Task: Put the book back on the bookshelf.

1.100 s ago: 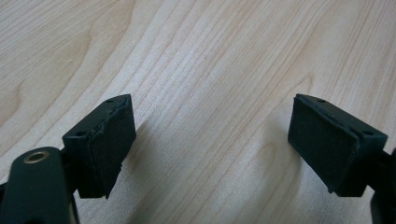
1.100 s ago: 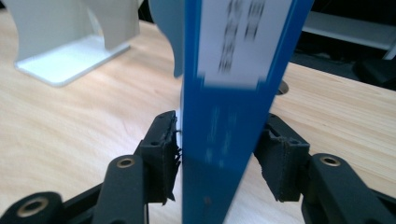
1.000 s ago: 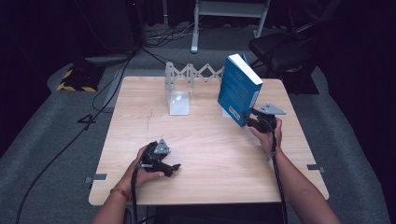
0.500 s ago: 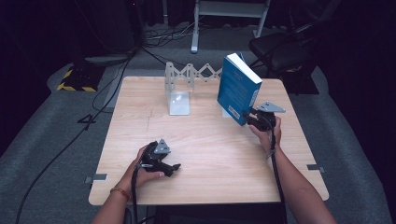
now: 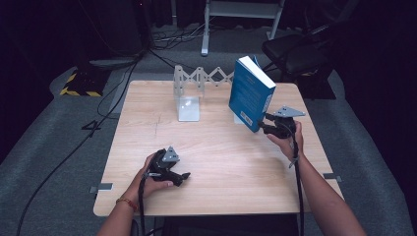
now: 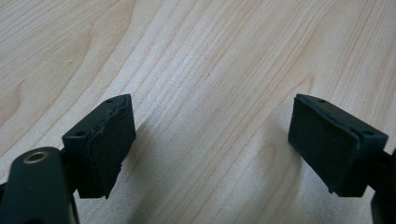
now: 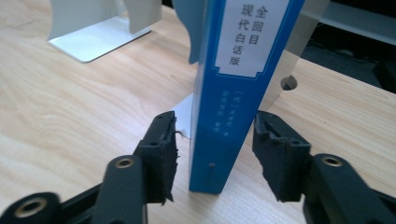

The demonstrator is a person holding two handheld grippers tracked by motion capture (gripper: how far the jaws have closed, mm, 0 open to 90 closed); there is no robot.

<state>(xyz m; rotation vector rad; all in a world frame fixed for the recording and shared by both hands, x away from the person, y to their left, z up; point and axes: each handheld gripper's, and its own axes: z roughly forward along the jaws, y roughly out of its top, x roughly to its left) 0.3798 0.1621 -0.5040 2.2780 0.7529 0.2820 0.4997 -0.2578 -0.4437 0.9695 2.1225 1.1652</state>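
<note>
Item: blue book [image 5: 251, 96], standing on its lower edge on the far right part of the wooden table [image 5: 221, 162], tilted, its top leaning toward the table's far edge; the right gripper view shows the spine [image 7: 233, 93] facing the camera, with a white label printed in blue characters and its foot on the tabletop. Behind the book: a white expanding book rack [image 5: 199, 78] with a zigzag lattice along the far edge, and a white bookend plate [image 5: 188, 108] lying flat on the wood to the book's left. Right gripper [image 5: 269, 127]: held in the person's right hand [image 5: 287, 142] at the book's near lower corner; jaws have just been opening and stand either side of the spine, a visible gap between each pad and the cover, so the book is between them but not pressed. Left gripper [image 5: 179, 176]: held in the left hand [image 5: 152, 179] near the table's front left, well apart from the book, resting low over bare wood; jaws wide apart with nothing between them, only wood grain seen past the pads [image 6: 109, 144]. Grey floor and dark surroundings beyond the table
</note>
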